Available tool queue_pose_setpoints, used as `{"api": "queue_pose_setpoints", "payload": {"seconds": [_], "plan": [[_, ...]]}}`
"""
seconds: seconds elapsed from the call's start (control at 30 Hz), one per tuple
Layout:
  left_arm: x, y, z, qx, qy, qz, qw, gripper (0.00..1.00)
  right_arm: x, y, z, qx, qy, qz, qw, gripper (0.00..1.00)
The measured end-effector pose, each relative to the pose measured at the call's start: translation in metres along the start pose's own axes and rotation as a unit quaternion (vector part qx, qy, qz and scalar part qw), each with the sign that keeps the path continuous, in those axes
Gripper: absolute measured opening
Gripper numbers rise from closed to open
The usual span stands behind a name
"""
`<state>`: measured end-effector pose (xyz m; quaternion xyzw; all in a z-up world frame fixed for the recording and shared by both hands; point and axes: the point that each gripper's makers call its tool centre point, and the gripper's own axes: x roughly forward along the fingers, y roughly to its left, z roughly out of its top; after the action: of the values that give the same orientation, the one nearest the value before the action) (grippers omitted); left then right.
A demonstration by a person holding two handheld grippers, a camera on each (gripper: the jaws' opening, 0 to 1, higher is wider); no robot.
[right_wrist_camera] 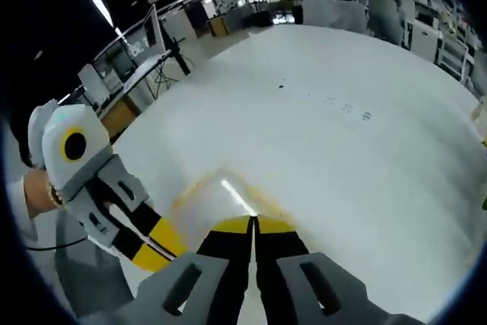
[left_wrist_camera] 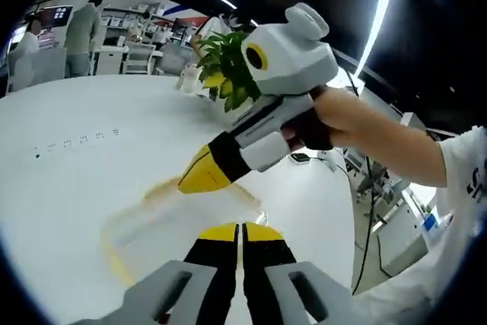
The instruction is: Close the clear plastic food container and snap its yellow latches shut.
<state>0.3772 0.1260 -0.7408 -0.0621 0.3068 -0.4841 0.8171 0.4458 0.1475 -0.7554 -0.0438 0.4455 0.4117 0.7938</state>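
Container (left_wrist_camera: 183,215) blurred — latches indistinct

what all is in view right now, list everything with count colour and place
food container: 1, clear with yellow trim, on the table by both gripper tips
table: 1, white, under the container
potted plant: 1, green, far table edge
people: 2, standing in the background by the shelves
left hand-held gripper: 1, black, yellow tips, jaws together at the container
right hand-held gripper: 1, same colours, jaws together at the container
person's hand: 1, holding the right gripper
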Motion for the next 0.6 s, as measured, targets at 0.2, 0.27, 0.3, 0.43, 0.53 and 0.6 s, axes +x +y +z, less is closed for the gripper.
{"api": "queue_pose_setpoints", "payload": {"seconds": [0.2, 0.27, 0.3, 0.43, 0.53, 0.6], "plan": [[-0.007, 0.001, -0.005, -0.02, -0.003, -0.004, 0.9998, 0.0, 0.012, -0.011, 0.017, 0.01, -0.013, -0.015, 0.9998, 0.0], [-0.007, 0.002, -0.006, -0.019, -0.001, -0.004, 0.9998, 0.0, 0.016, -0.017, 0.022, 0.006, -0.008, -0.023, 0.9997, 0.0], [-0.008, 0.002, -0.007, -0.021, 0.001, -0.004, 0.9998, 0.0, 0.018, -0.02, 0.024, 0.001, -0.008, -0.033, 0.9994, 0.0], [-0.01, -0.006, -0.009, -0.027, 0.001, -0.018, 0.9995, 0.0, 0.027, -0.025, 0.028, -0.007, 0.005, -0.036, 0.9993, 0.0], [-0.011, -0.015, -0.019, -0.021, 0.022, -0.031, 0.9991, 0.0, 0.033, -0.032, 0.021, -0.009, 0.02, -0.046, 0.9987, 0.0], [-0.011, -0.02, -0.026, -0.008, 0.034, -0.034, 0.9988, 0.0, 0.034, -0.035, 0.015, -0.015, 0.03, -0.051, 0.9981, 0.0]]}}
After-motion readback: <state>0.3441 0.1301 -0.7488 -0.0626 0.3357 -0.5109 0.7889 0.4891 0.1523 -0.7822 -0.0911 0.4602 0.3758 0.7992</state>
